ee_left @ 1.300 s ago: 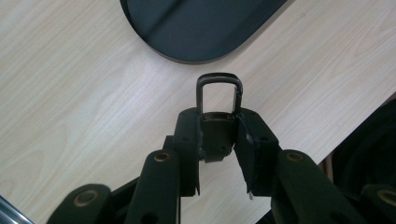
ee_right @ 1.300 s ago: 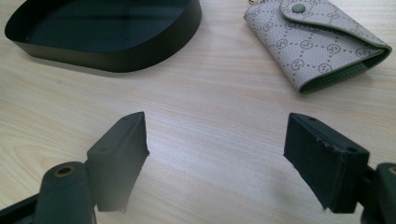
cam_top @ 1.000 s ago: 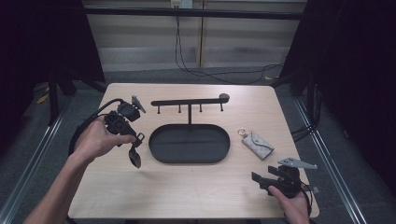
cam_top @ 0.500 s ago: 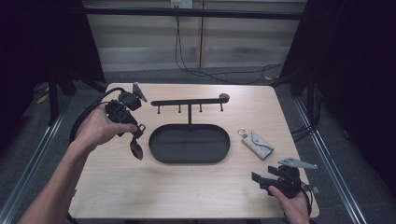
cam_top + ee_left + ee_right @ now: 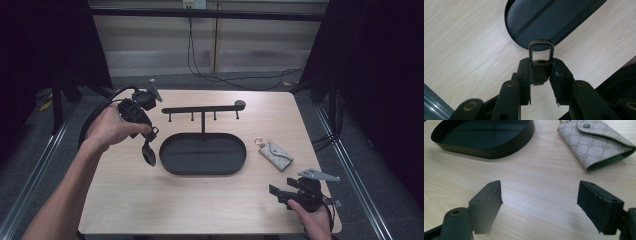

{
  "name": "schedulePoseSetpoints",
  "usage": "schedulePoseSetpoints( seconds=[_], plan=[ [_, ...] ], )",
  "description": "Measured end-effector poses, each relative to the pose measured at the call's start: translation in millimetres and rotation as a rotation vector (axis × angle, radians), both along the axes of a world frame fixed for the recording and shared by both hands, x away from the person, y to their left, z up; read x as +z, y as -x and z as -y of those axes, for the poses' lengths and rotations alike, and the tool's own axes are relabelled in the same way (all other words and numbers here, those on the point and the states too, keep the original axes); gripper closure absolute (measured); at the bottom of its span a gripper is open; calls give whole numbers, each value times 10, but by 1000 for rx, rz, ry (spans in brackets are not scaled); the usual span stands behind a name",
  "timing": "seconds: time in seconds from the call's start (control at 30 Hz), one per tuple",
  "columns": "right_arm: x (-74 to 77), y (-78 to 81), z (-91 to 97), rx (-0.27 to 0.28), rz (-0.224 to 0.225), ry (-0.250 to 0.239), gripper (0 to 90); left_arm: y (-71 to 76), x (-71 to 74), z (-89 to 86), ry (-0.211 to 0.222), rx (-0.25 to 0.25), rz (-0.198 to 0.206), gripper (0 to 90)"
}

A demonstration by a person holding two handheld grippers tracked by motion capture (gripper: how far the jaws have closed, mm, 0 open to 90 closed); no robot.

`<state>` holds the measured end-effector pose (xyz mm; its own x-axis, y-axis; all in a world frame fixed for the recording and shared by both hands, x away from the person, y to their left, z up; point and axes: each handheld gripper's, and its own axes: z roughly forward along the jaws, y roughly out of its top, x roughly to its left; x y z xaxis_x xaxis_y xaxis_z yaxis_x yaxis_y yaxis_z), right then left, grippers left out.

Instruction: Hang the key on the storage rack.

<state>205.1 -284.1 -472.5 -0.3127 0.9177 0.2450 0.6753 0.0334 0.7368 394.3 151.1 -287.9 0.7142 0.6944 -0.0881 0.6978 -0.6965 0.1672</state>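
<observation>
In the high view a pale wooden table (image 5: pixel 150 200) stands on a dark grey floor, with black curtains at both sides, a light wall panel behind and cables trailing down it. At the table's middle sits a black oval tray (image 5: pixel 170 150) with a hook rail (image 5: pixel 202 108) rising on a post from its far edge. The left gripper (image 5: pixel 146 142) is held above the table just left of the tray, with a dark key fob (image 5: pixel 148 154) hanging from its jaws; a cable loops back from it past the person's left hand (image 5: pixel 112 127). Near the right front corner the right gripper (image 5: pixel 278 193) lies low over the wood, and a grey patterned key pouch (image 5: pixel 275 152) rests on the table between it and the tray, apart from both. The left gripper view adds the grip itself: the jaws are clamped on the key fob's (image 5: pixel 539 71) body, its metal loop standing clear beyond the tips, over the rounded end of the tray (image 5: pixel 534 22), with the table edge and floor at the lower left corner. The right gripper view looks along bare wood grain; its jaws stand wide apart, have just been opening, and have nothing between them, the tray's (image 5: pixel 499 150) wall lying ahead at the left and the pouch (image 5: pixel 596 142), snap flap closed, ahead at the right.
</observation>
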Motion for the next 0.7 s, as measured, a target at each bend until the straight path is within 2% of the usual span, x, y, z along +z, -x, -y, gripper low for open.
schedulePoseSetpoints(
  seconds=[0.2,0.53,0.7],
  plan=[
    [-1,0,-3,11,2,1,171,-80,59,110,-13,-1,0,708],
    [4,3,-16,26,5,2,159,-239,17,212,-14,38,-21,708],
    [4,1,-11,25,5,-1,159,-295,-6,271,-18,39,-25,708]
  ],
)
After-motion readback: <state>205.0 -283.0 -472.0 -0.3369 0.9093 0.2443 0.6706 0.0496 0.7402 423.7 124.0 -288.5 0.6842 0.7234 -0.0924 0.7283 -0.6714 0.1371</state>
